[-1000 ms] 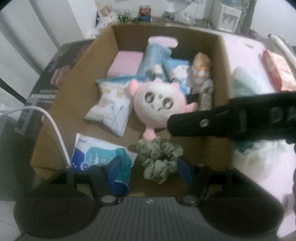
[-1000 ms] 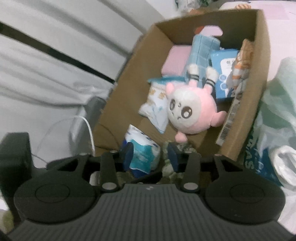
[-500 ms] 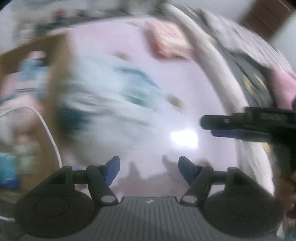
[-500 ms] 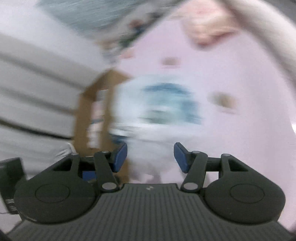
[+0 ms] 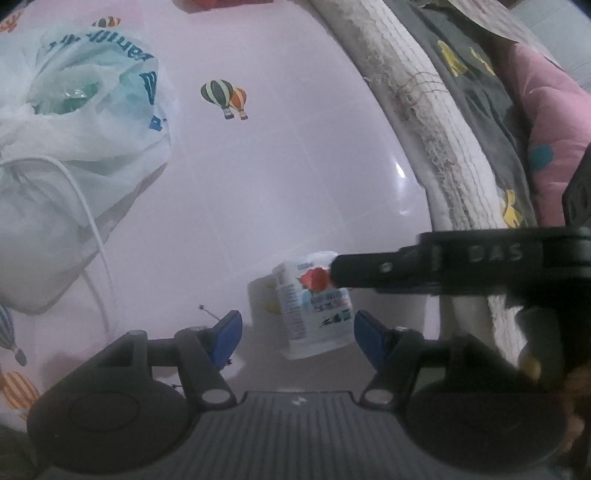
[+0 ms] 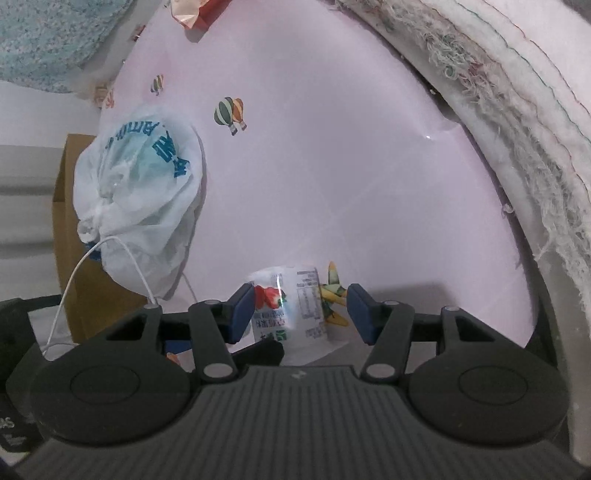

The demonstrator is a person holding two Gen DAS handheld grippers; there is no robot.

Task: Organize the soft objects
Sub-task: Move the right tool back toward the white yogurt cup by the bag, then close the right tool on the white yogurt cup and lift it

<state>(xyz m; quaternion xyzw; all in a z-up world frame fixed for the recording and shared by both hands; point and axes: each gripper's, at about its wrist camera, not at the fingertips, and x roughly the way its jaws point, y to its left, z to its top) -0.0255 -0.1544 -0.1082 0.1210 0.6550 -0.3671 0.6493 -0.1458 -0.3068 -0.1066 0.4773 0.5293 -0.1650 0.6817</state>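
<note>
A small white packet with a strawberry picture [image 5: 314, 306] lies on the pink balloon-print sheet [image 5: 277, 166]. My left gripper [image 5: 297, 334] is open, just in front of the packet. My right gripper [image 6: 301, 312] is open with the same packet [image 6: 291, 314] between its blue fingers, not clamped. The right gripper's black finger [image 5: 424, 269] reaches in from the right in the left wrist view and touches the packet's top. A white plastic bag with blue lettering [image 5: 74, 122] lies to the left; it also shows in the right wrist view [image 6: 140, 199].
A rolled frayed white blanket [image 5: 424, 122] and grey and pink bedding [image 5: 535, 122] line the right side. The cardboard box's corner [image 6: 64, 221] stands behind the bag. A red-orange packet [image 6: 195, 11] lies at the far end. A white cable [image 5: 88, 221] crosses the bag.
Both grippers have swung away from the cardboard box to the right, over the pink sheet. They now hover around the strawberry packet. Both stay open.
</note>
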